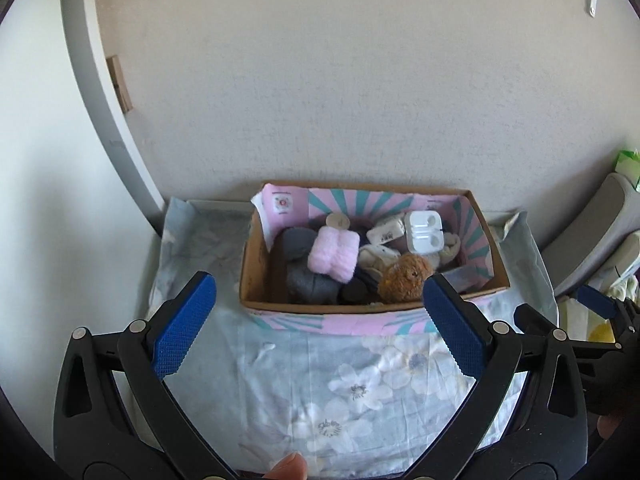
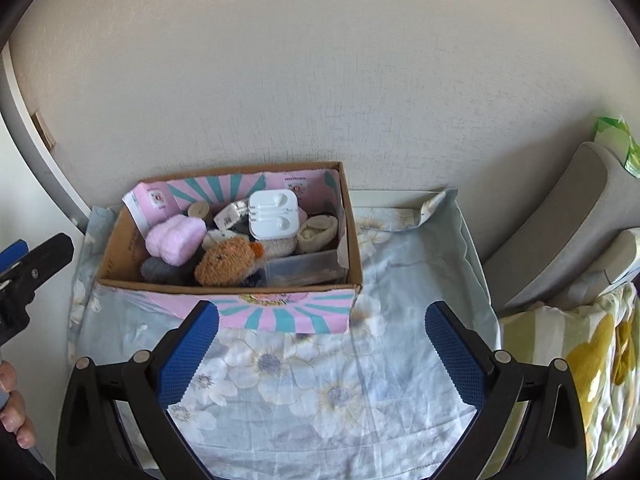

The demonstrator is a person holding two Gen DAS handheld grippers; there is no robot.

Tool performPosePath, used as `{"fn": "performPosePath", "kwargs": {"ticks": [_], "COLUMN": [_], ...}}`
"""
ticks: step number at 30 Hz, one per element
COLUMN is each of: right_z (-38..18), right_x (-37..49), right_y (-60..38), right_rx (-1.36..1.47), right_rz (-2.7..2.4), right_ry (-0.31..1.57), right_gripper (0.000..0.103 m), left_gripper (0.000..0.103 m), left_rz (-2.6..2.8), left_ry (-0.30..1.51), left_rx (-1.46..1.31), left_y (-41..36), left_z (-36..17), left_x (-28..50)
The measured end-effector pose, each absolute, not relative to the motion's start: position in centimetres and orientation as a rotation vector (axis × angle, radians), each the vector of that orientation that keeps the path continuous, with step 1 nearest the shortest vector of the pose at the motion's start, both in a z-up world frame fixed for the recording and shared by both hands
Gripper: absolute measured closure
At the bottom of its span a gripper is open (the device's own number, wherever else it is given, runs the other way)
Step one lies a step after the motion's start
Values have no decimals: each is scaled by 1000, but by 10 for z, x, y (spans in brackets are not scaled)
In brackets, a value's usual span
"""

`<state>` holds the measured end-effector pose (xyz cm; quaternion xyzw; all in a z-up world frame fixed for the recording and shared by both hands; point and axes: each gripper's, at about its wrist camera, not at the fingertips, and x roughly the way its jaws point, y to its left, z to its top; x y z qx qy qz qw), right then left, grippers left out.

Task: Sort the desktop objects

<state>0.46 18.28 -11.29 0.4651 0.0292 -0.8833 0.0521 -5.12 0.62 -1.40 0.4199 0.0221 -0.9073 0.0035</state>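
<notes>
A cardboard box (image 1: 256, 264) (image 2: 120, 240) with pink and teal stripes stands against the wall on a floral cloth (image 1: 352, 392) (image 2: 320, 392). Inside lie a pink fluffy roll (image 1: 334, 254) (image 2: 176, 240), a brown plush toy (image 1: 406, 276) (image 2: 226, 262), a white earphone case (image 1: 423, 232) (image 2: 274, 214), grey socks (image 1: 310, 284) and a clear plastic tub (image 2: 304, 266). My left gripper (image 1: 318, 328) is open in front of the box, empty. My right gripper (image 2: 322, 356) is open over the cloth, right of the box front, empty.
The box sits on a small table under the floral cloth, with the wall right behind. A grey chair back (image 2: 560, 224) and a yellow patterned cloth (image 2: 592, 364) stand to the right. A person's fingers (image 2: 12, 408) show at the left edge.
</notes>
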Motion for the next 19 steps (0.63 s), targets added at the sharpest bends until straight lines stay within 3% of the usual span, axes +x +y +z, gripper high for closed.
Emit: {"fn": "performPosePath", "kwargs": {"ticks": [19], "right_z": [-119], "right_x": [1], "right_y": [186], "right_rx": [1434], "right_rz": [-2680], "right_ry": [100], "right_gripper": [0], "left_gripper": [0], "left_rz": [-2822], "left_ry": [44], "left_rx": [1394], "left_y": [16], "left_z": [-24], "left_x": [-52]}}
